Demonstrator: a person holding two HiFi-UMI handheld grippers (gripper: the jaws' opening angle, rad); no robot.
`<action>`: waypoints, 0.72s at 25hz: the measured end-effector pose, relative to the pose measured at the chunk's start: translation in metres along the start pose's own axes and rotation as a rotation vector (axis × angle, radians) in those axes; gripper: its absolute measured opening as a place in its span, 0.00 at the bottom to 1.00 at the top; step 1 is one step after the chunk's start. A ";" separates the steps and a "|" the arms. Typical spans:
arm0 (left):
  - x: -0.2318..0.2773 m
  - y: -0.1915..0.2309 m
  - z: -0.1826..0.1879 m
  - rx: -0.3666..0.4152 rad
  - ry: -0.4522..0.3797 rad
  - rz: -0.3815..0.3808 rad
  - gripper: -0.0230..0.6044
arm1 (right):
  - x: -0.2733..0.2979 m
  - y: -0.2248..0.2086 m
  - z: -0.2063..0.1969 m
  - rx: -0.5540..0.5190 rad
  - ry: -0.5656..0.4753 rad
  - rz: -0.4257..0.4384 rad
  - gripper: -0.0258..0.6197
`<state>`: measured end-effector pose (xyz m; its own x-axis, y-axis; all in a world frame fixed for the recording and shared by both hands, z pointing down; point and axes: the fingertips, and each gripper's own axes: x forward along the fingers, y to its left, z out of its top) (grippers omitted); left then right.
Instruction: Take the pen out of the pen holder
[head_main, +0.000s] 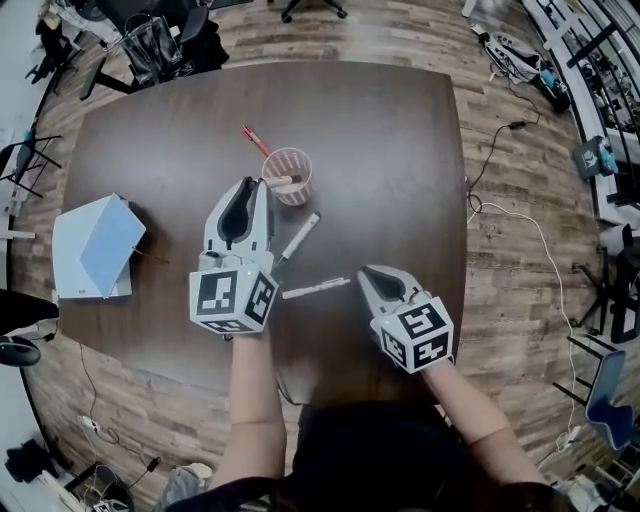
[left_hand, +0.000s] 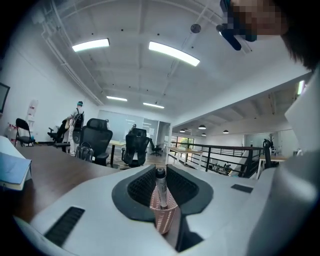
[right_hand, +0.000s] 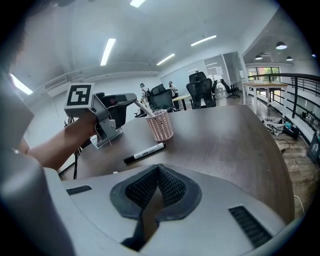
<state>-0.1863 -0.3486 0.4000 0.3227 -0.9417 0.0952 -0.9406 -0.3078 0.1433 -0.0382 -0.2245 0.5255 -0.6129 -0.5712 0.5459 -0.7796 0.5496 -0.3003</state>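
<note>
Near edge of the table (head_main: 400, 140): the right gripper (head_main: 368, 272) hangs low over the dark wood and points down and forward. Its jaws are brought together with nothing between them.
Just beyond it: a white pen (head_main: 316, 288) lies flat on the table, between the two grippers.
Left gripper (head_main: 260, 188): held level and higher than the right one. Its jaws are clamped on the upper part of a pen (left_hand: 160, 186).
Pen in the grip: pale barrel, close to upright. Its lower end sits inside the pen holder (head_main: 292, 172), so it is not yet out.
Black-capped marker (head_main: 300, 237): flat on the table just to the right of the left gripper, near the foot of the pen holder and apart from it.
Pen holder: a pink perforated cup, upright near the middle of the table, right at the left gripper's tips.
Behind the pen holder: red pens (head_main: 256, 141) lie on the table, just beside it.
Left side of the table: a white and blue box (head_main: 97, 247), well apart from everything else.
Past the table: black office chairs (left_hand: 95, 140) on a wooden floor (head_main: 500, 250).
</note>
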 end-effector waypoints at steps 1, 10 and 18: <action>-0.005 -0.002 0.007 0.002 -0.014 0.000 0.17 | -0.003 0.002 0.001 -0.002 -0.007 0.001 0.07; -0.056 -0.035 0.045 0.022 -0.092 0.000 0.17 | -0.038 0.016 -0.004 -0.035 -0.042 0.016 0.07; -0.091 -0.077 0.024 0.013 -0.015 -0.043 0.17 | -0.061 0.018 -0.008 -0.034 -0.059 0.017 0.07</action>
<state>-0.1457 -0.2420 0.3563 0.3613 -0.9295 0.0743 -0.9272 -0.3496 0.1344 -0.0142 -0.1748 0.4931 -0.6337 -0.5958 0.4934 -0.7645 0.5797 -0.2819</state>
